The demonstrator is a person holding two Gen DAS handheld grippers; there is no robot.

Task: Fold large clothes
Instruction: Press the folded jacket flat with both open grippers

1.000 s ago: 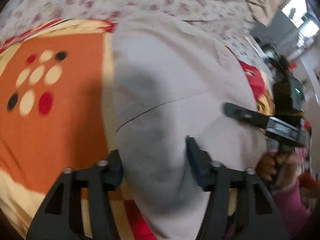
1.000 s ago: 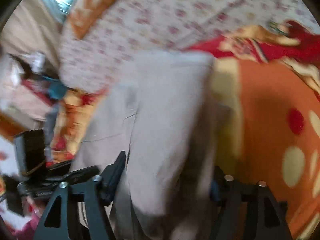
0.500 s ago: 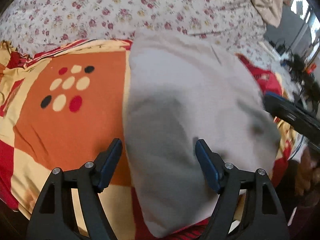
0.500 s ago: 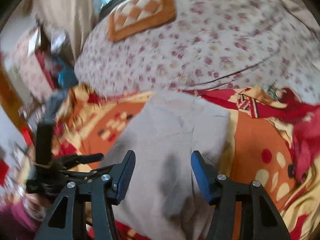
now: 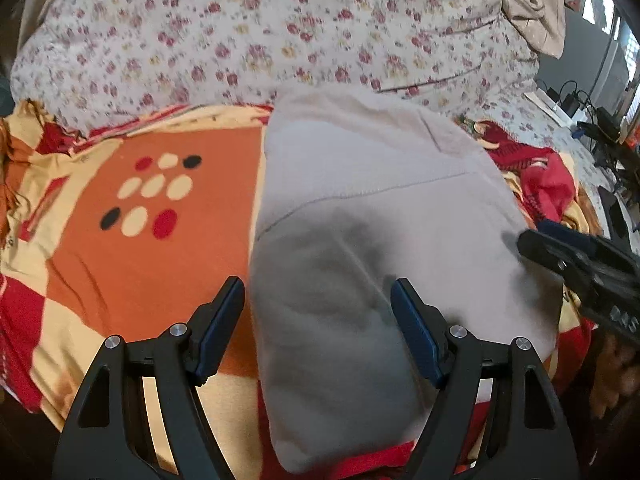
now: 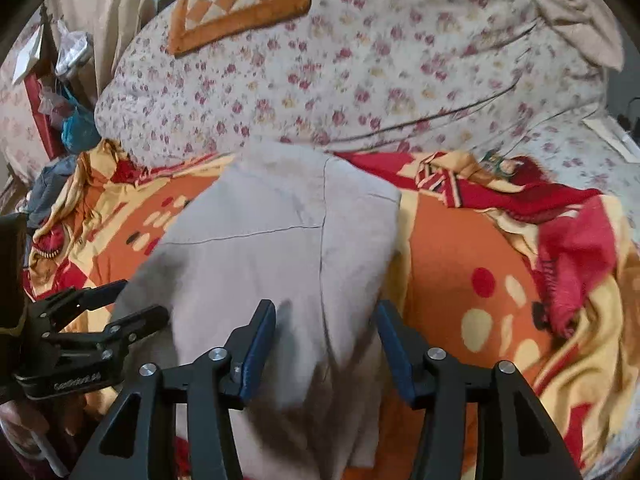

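Observation:
A pale grey garment [image 5: 360, 200] lies folded into a long, thick stack on the orange and red blanket [image 5: 140, 260]. My left gripper [image 5: 316, 284] hovers open over the near left edge of the stack, its pads clear of the cloth. In the right wrist view the same garment [image 6: 272, 248] runs away from me, and my right gripper [image 6: 326, 306] hangs above its near right side. Its jaws are closing with nothing pressed between them. Each gripper shows in the other's view: the left gripper [image 6: 132, 300] at the left, the right gripper [image 5: 536, 234] at the right.
A flowered quilt [image 6: 360, 60] is heaped behind the garment, with an orange checked cushion [image 6: 240, 0] on top. A crumpled red fold of blanket [image 6: 568, 240] lies to the right. Bags and clutter [image 6: 68, 112] sit at the bed's left, cables and devices [image 5: 600, 128] at its right.
Both grippers have drawn back and up from the garment, so more of the quilt shows. The left jaws have widened and the right jaws have narrowed. The garment now lies flat.

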